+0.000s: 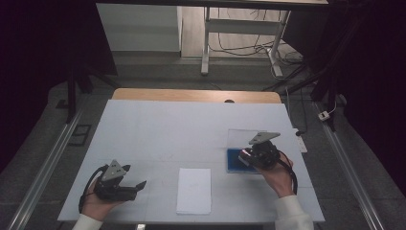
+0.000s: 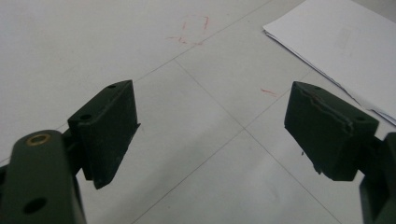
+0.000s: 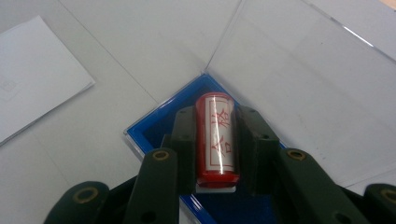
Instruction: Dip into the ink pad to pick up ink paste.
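Your right claw (image 3: 215, 140) is clamped on the red seal stamp (image 3: 217, 135), over the blue case (image 3: 154, 122). Its long axis runs along the jaws. Your left claw (image 2: 210, 130) gapes, nearer the paper (image 1: 194, 190) lying leftward.

The sheet of paper (image 1: 194, 190) lies on the table (image 1: 158, 129) near its front edge, about midway across. Right of the paper and a little farther back sits the open case (image 1: 234, 160), its lid (image 1: 242, 139) lying flat behind it. The right gripper (image 1: 251, 157) is over the case, with the stamp (image 3: 216, 140) between its jaws. Left of the paper, the left gripper (image 1: 139, 186) rests near the front edge.
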